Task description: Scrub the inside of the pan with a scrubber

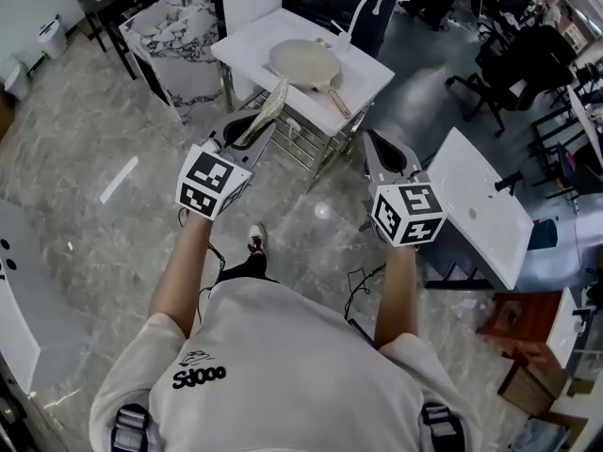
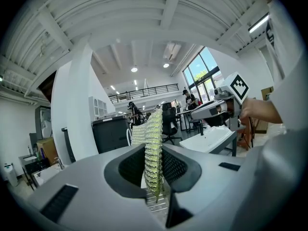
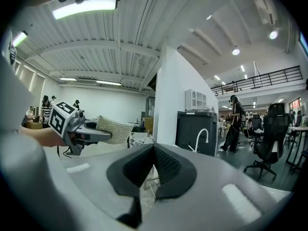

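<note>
A pale round pan [image 1: 303,61] with a wooden handle lies on the white sink table [image 1: 372,81], ahead of me and below a white faucet [image 1: 364,9]. My left gripper [image 1: 261,127] is shut on a pale green mesh scrubber [image 1: 269,107], held in the air short of the table. In the left gripper view the scrubber [image 2: 153,143] stands upright, pinched between the jaws of that gripper [image 2: 154,153]. My right gripper [image 1: 375,139] hangs level with it to the right, shut with nothing in it; its tips [image 3: 153,149] meet. The right gripper view shows the scrubber [image 3: 114,129] off to the left.
A metal rack [image 1: 303,141] sits under the sink table. A marble-patterned table [image 1: 179,34] stands at the left, a long white table [image 1: 482,207] at the right, and office chairs [image 1: 509,64] beyond it. Grey floor lies below. People stand far off.
</note>
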Tool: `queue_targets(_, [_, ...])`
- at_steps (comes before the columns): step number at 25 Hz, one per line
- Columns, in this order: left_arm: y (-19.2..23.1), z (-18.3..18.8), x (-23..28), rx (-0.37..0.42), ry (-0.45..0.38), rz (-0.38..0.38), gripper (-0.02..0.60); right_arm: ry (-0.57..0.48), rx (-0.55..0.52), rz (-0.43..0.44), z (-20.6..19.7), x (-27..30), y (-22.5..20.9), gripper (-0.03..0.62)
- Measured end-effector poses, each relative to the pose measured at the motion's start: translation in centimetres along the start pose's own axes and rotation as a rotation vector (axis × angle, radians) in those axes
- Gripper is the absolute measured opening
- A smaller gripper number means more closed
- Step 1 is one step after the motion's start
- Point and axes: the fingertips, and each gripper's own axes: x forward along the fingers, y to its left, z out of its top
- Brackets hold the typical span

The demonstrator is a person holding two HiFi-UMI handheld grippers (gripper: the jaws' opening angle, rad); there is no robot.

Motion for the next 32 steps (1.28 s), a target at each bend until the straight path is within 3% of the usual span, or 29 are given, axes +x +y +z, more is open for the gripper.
queue_targets(16, [11.6, -1.4, 9.5, -0.014, 0.005, -0.058, 0.069, 0.025, 0.011, -0.046, 1.6, 13.3, -4.1, 0.009])
queue_targets(32, [18.9, -4.1, 14.4, -0.046, 0.008, -0.111, 0.069, 0.056, 0.033, -0.085, 1.3, 21.8, -5.2, 0.009])
